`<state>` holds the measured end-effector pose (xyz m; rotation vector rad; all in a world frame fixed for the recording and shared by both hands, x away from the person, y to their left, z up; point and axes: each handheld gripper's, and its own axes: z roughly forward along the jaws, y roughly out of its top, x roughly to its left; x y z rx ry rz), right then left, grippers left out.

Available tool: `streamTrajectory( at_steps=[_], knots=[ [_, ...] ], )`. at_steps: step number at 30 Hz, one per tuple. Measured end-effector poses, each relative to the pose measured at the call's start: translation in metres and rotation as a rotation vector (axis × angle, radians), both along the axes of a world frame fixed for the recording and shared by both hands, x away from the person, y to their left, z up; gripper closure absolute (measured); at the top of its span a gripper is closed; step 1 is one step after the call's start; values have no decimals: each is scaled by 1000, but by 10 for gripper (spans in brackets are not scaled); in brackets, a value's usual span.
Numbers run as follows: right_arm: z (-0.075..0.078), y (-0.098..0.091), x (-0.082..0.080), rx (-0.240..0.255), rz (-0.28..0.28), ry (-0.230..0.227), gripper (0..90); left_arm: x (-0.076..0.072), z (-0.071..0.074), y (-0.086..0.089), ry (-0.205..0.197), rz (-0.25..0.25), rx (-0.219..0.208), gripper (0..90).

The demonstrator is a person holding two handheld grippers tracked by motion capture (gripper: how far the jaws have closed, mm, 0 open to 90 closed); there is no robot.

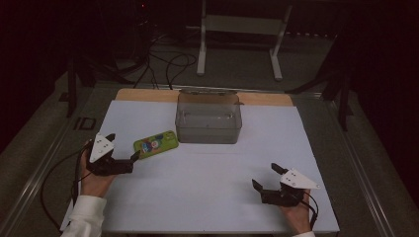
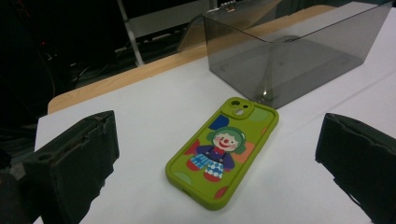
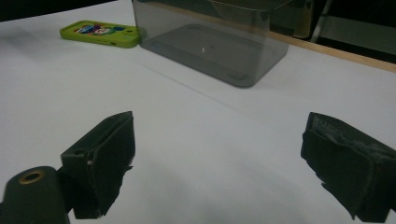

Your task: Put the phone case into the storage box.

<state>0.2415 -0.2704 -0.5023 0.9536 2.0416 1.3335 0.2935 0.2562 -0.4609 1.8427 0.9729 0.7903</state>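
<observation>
Nearest, at the table's right, the right gripper (image 1: 267,176) sits low over the white table (image 1: 207,197) with its jaws spread wide and nothing between them. A little farther, at the left, the left gripper (image 1: 122,146) is likewise spread wide and unloaded, its jaws pointing at the green phone (image 1: 155,143), which lies flat just beyond them, picture side up, not touched by them. Farther still, right of the phone and just beside its far end, stands the smoky clear box (image 1: 208,118), open-topped, near the table's far edge.
</observation>
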Motion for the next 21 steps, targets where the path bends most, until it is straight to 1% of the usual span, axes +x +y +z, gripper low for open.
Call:
streamTrajectory(
  at_steps=[5,12,19,21],
  knots=[
    [0,0,0,0,0,1,100,8,1,-1,0,-9,6,0],
    [0,1,0,0,1,3,100,20,2,-2,20,-7,26,0],
    [-1,2,1,-10,6,12,100,28,3,-3,27,-13,19,0],
    [-1,2,1,-11,6,12,100,31,2,-3,34,-14,32,0]
  ],
)
